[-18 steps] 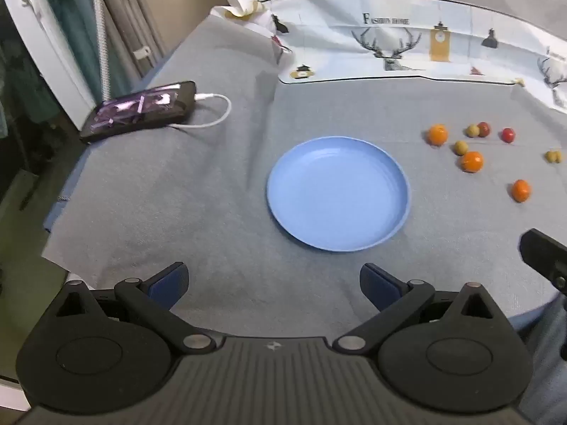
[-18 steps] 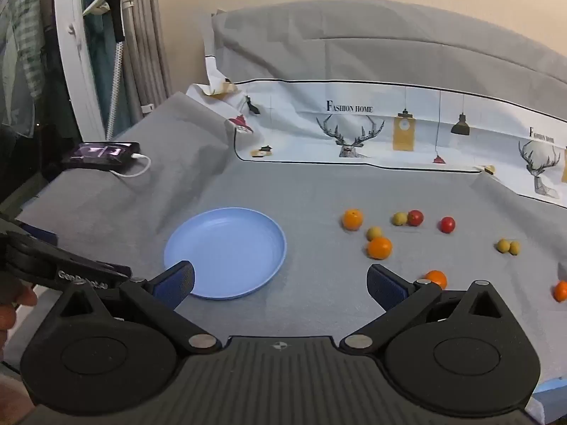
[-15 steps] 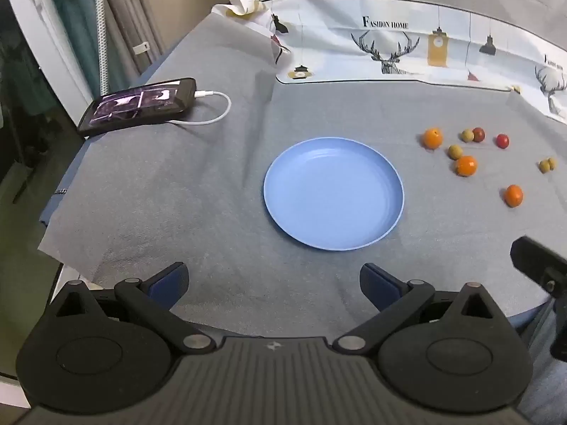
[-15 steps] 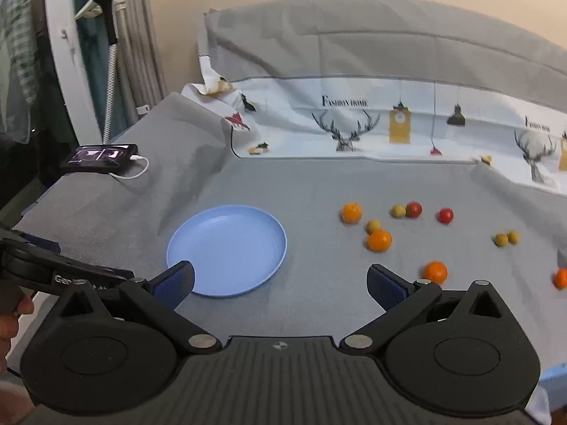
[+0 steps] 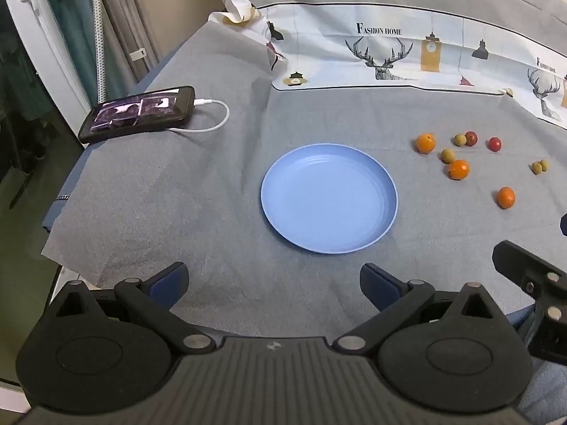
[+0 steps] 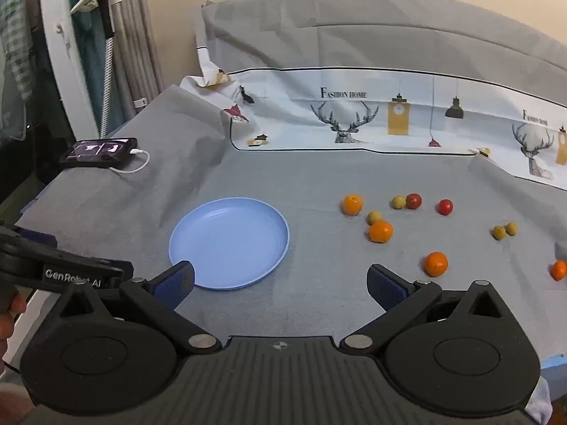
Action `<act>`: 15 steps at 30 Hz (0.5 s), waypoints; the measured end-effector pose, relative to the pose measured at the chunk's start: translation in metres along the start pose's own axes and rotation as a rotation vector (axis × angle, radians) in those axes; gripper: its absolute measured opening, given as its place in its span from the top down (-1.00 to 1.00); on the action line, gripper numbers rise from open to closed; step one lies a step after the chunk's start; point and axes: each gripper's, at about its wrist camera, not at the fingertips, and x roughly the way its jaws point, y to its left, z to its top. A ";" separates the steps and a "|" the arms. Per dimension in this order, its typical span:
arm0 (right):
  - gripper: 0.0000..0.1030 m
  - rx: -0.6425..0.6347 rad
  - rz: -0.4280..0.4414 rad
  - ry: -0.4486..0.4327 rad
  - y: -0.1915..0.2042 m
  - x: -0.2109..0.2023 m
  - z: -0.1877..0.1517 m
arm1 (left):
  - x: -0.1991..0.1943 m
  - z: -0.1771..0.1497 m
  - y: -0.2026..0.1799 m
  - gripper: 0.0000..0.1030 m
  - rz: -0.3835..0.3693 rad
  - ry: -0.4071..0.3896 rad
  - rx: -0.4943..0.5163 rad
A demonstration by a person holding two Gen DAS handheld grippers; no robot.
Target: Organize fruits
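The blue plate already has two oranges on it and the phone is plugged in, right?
Not quite. The blue plate has nothing on it; the oranges lie on the grey cloth beside it, as the right wrist view shows. The phone is plugged in.

1 blue plate [image 6: 248, 276]; 4 oranges [image 6: 380, 231]; 2 red fruits [image 6: 445, 207]; 4 small green fruits [image 6: 374, 217] (2 paired); 1 phone [image 6: 99, 151].

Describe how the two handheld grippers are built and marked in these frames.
Both look alike. The left gripper and the right gripper each have a ribbed dark grey body, two round black hubs, black linkage arms with silver pivot pins, and blue pads on the fingers. White lettering starting "GenRob" shows on the left gripper's side in the right wrist view. No cables or sleeves are visible.
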 end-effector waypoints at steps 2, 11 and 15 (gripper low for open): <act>-0.99 0.003 -0.017 -0.005 0.003 0.001 -0.001 | 0.001 0.000 0.000 -0.99 -0.008 0.008 -0.003; -0.99 -0.002 -0.022 0.001 0.005 0.001 -0.001 | 0.001 0.002 0.003 -0.99 -0.029 0.012 -0.025; -0.99 -0.017 -0.015 0.000 0.010 0.000 0.001 | -0.002 0.001 0.004 -0.99 -0.021 -0.005 -0.032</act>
